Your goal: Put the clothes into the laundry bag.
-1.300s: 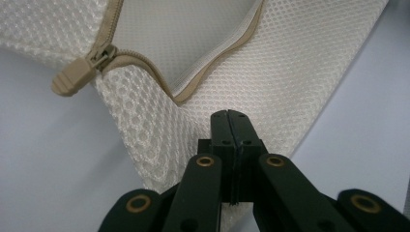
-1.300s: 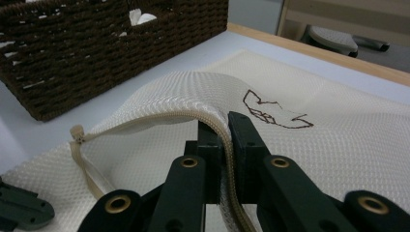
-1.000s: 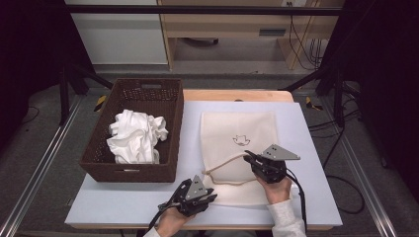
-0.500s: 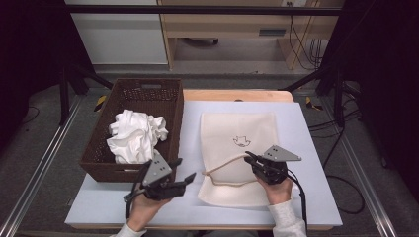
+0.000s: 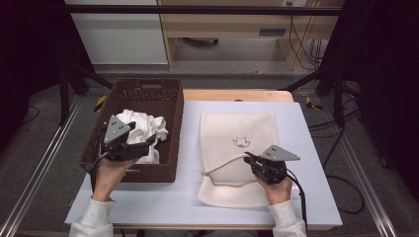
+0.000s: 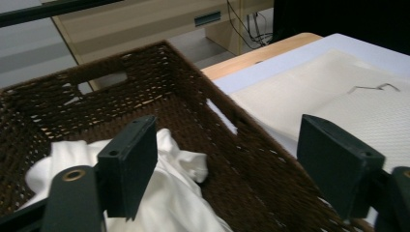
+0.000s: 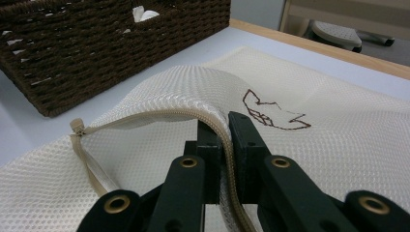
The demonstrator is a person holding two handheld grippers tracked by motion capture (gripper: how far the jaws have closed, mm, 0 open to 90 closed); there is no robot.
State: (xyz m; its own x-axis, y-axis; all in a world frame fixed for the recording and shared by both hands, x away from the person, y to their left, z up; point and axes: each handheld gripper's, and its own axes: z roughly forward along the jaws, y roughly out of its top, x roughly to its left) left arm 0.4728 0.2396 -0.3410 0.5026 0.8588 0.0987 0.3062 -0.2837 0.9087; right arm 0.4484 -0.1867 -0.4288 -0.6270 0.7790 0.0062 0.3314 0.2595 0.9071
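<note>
Cream mesh zip bag (image 5: 237, 158) flat on the white table top (image 5: 188, 197), its zipped edge pinched and lifted.
Right gripper (image 5: 251, 159) clamps that edge. Left gripper (image 5: 148, 143), jaws just opened wide with nothing between them, hangs over crumpled white cloth (image 5: 143, 131) in the dark brown woven basket (image 5: 148, 91), just beside the bag.

No readable text or numbers; just a brown outline motif on the mesh bag (image 5: 237, 148).

A pale counter (image 5: 188, 197) carries two things. A dark woven basket (image 5: 170, 128) sits at its left. A cream mesh bag (image 5: 237, 126) lies flat just beside it.
</note>
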